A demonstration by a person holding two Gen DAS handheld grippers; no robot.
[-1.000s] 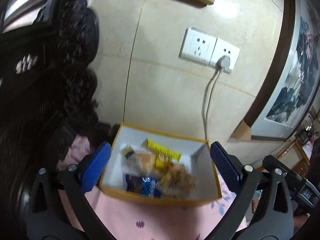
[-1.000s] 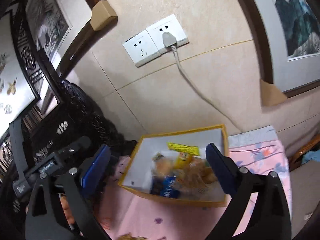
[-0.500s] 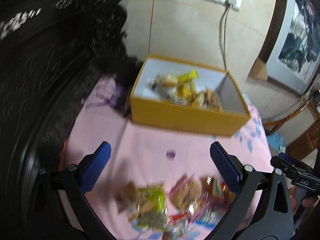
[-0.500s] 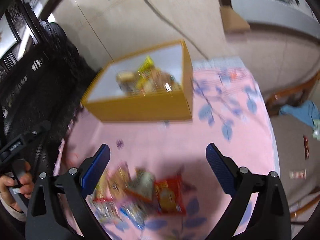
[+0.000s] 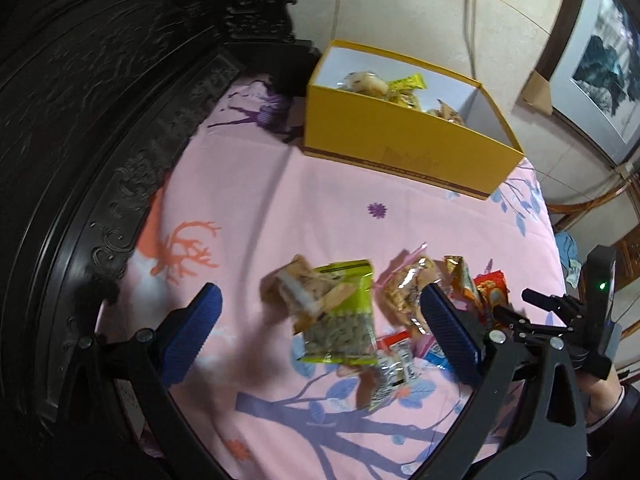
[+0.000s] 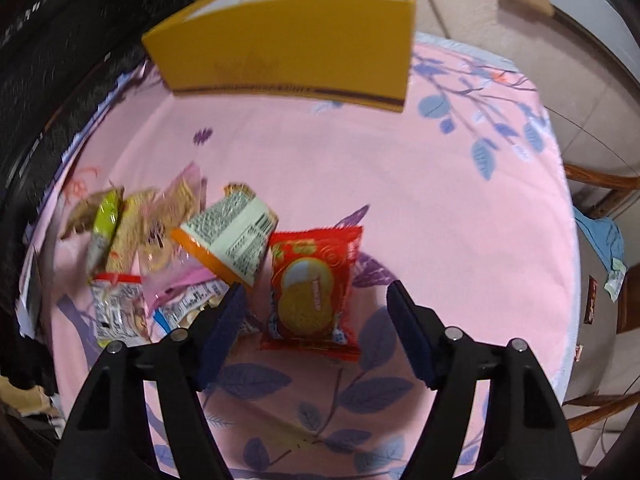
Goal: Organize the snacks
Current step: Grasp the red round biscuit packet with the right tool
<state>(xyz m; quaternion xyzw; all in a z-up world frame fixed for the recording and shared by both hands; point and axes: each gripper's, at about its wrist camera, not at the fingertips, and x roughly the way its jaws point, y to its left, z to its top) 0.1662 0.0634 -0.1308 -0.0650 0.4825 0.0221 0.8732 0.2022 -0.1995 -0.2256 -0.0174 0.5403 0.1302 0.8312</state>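
Right wrist view, right tool open over red biscuit packet, left tool open, print unreadable.

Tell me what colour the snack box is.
Yellow outside, white inside; the box shows best in the left wrist view.

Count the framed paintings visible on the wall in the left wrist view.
1: a framed painting hangs on the wall at the upper right, behind and right of the yellow box. Others may lie outside the view.

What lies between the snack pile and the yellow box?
Only bare pink tablecloth separates the snack pile from the yellow box; the right wrist view shows it best.
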